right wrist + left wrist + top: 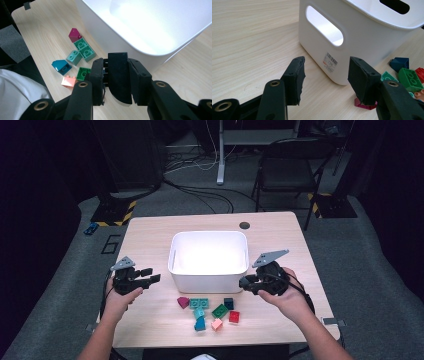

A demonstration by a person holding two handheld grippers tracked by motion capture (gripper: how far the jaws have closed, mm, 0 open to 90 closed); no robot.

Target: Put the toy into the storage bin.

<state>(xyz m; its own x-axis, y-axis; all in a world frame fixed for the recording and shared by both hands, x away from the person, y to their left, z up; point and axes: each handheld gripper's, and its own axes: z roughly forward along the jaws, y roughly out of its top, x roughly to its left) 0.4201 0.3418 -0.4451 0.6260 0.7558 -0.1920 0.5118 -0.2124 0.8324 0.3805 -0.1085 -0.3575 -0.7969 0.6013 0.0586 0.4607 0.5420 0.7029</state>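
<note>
The left gripper (149, 275), jaws apart, hovers left of the bin (209, 276). The right gripper (246, 282), clenched on nothing, sits right of centre above the bricks (210, 310).

Pale wood-grain tabletop (150, 240) with a dark round grommet (244, 225) near the far edge. White bin (209, 275), plain but for a small label (330, 62) printed in black and red. Near the front edge, bricks in magenta (183, 302), teal-green (199, 303), dark navy (228, 303), green (219, 310), red (234, 316), salmon pink (216, 324) and blue (200, 324). Black grippers, left (145, 275) and right (246, 282), each topped by a grey plate.
</note>
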